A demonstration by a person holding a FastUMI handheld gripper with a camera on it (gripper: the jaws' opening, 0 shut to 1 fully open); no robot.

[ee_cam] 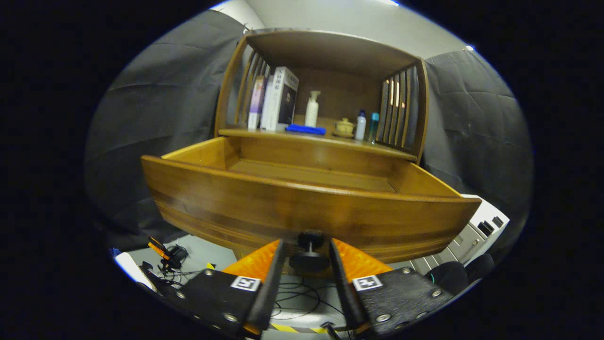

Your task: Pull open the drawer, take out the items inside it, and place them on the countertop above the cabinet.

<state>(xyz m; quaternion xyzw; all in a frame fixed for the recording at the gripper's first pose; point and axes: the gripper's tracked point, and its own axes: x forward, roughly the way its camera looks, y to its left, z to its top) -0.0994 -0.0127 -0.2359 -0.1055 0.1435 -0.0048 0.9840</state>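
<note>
Low in the centre of the frame, the gripper (307, 257) is flanking the drawer's dark knob (309, 259), one orange finger (258, 260) on each side. Whether the fingers are actually pressing on the knob I cannot tell; they are sitting close beside it, with a sliver of gap seeming to show on each side.

Across the middle of the frame, the drawer (302, 208) is standing pulled well out from the cabinet (325, 52). Its wooden floor is showing bare in the part visible; anything lying just behind the front panel is being hidden by that panel.

Above, the countertop (325, 140) is carrying books (278, 99), a white pump bottle (312, 108), a blue cloth (306, 129), a small lidded pot (344, 127) and two slim bottles (366, 125).

Handling judgement: the drawer is looking like solid wood, stiff and fairly heavy, likely sliding with some drag. The knob is small, round and smooth, so a hold on its narrow stem, behind the cap, is looking safest against slipping off. A straight pull, no twisting.

Next step, as I judge it: looking down into the near end for items.
</note>
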